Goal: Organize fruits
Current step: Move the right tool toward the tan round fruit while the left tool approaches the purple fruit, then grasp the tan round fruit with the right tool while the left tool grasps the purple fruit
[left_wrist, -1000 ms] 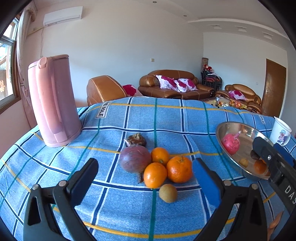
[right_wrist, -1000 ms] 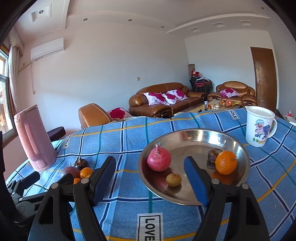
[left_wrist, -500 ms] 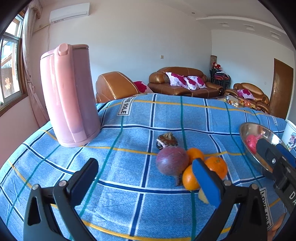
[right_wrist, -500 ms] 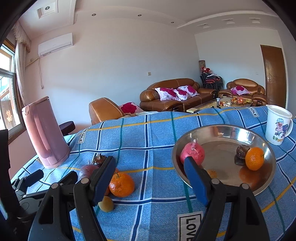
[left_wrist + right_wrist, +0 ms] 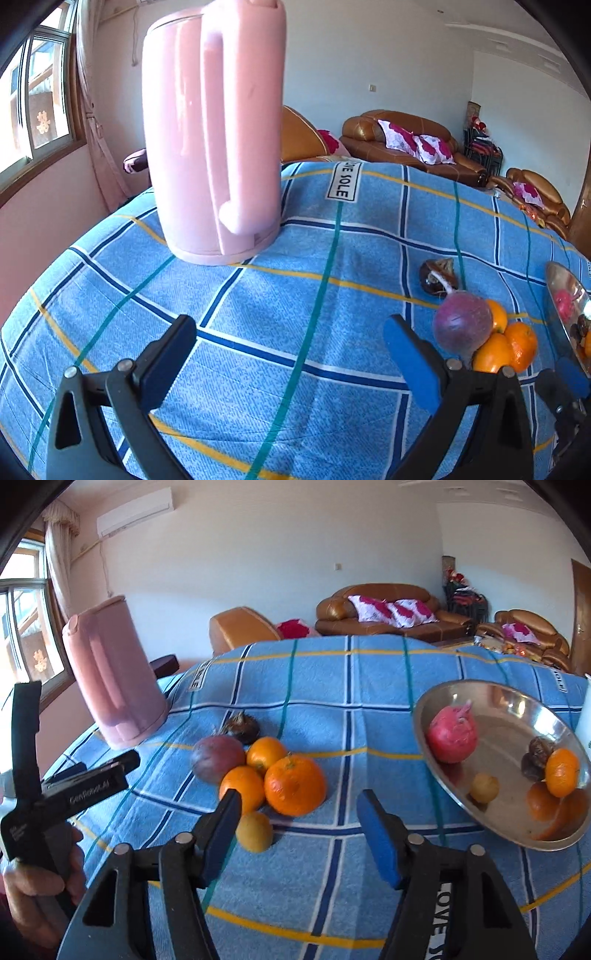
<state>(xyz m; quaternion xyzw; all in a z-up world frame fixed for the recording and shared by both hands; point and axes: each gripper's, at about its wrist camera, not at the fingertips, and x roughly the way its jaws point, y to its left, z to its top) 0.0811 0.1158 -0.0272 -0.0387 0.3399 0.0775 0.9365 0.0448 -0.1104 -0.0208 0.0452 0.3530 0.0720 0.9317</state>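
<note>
Pink kettle (image 5: 212,136) upright on blue checked cloth (image 5: 295,295), empty wide-open left claw (image 5: 288,350), fruit pile (image 5: 484,332) at right

Three oranges (image 5: 294,784), a purple fruit (image 5: 217,757) and a small yellow fruit (image 5: 254,831) are lying clustered on the cloth; more fruit is sitting in the steel bowl (image 5: 517,701).

The blue checked cloth (image 5: 258,332) bears a label (image 5: 343,181) reading "SOLE"; the left gripper (image 5: 107,771) reads "GenRobot.AI".
</note>
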